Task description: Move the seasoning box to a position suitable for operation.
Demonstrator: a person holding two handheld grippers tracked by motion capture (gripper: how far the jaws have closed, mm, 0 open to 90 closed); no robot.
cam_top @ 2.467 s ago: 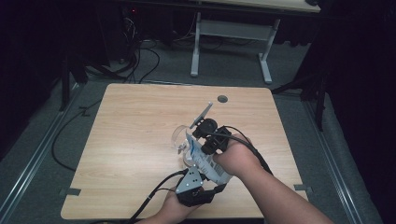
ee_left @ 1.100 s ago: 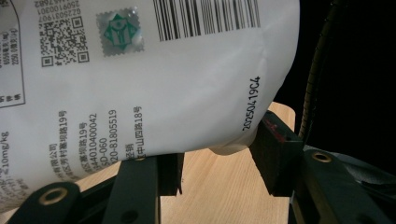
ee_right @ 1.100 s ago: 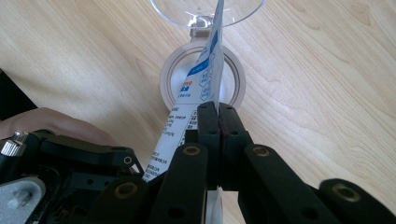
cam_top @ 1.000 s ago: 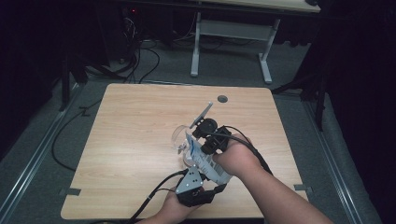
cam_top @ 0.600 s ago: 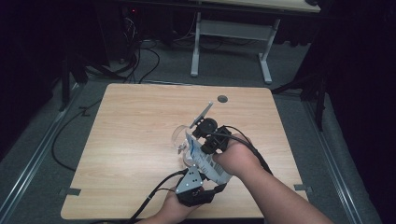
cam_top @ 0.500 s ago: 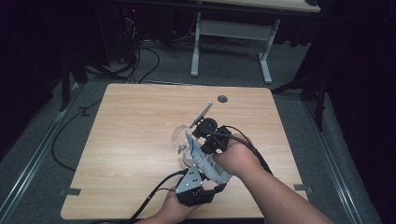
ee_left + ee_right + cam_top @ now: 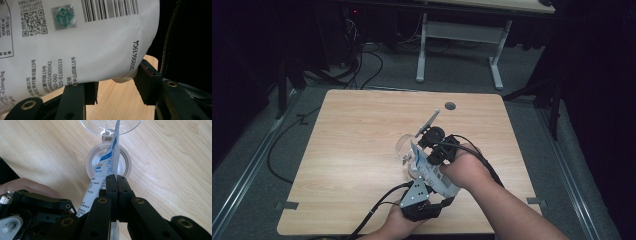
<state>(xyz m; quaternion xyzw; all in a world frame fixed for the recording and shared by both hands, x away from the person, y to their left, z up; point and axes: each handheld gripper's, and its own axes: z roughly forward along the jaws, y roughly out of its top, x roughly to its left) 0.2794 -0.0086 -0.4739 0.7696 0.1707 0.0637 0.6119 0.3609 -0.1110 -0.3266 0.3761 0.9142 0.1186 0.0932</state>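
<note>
Near the desk [image 7: 357, 145] front edge, around 6 o'clock | right gripper [image 7: 116, 178] is pinching the white pouch [image 7: 75, 42] top edge, jaws fully closed | left gripper [image 7: 116, 86] is bracketing the pouch's lower corner, grip uncertain | pouch is hanging over a stemmed glass [image 7: 110, 126] | risk: pulling unevenly could be tipping the glass or spilling contents.

Seen from above: a pale wooden bench [image 7: 352, 150] on grey floor. Near its front edge, left claw [image 7: 414, 176] and right claw [image 7: 426, 146] close together on a white-and-blue pouch [image 7: 432, 172], beside a clear glass [image 7: 404, 150]. Black cables [image 7: 377, 210] trailing off the front.
</note>
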